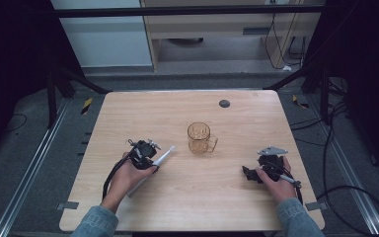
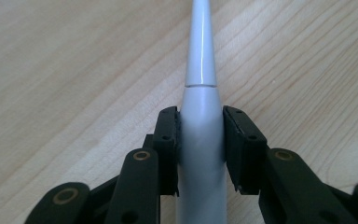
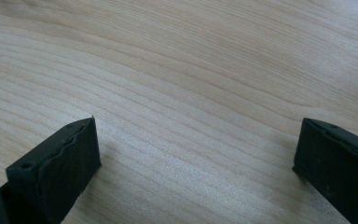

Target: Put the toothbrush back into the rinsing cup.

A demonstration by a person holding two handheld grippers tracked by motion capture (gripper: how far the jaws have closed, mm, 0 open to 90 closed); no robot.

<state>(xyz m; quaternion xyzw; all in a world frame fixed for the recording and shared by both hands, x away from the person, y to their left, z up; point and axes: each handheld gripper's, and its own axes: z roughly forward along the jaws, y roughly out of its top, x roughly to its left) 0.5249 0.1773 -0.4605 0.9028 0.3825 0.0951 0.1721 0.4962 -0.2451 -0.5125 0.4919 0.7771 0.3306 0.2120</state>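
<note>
A long white tapered stick (image 1: 164,157) lies slantwise low over the wooden table (image 1: 237,123), its thin end pointing toward the far right. My left gripper (image 1: 152,159) is shut on its thicker part; in the left gripper view the black pads (image 2: 168,140) press both sides of the stick (image 2: 200,70), and my left gripper (image 2: 200,119) points along it. An amber glass mug (image 1: 201,138) stands upright at mid-table, handle to the right, a short way beyond the stick's tip. My right gripper (image 1: 249,174) rests near the front right, open with only bare wood between its jaws (image 3: 196,144).
A small dark round disc (image 1: 224,103) sits near the table's far edge. Black frame struts (image 1: 296,74) stand at the far corners. Cables (image 1: 345,192) lie on the floor to the right. A pale cabinet (image 1: 212,24) stands behind.
</note>
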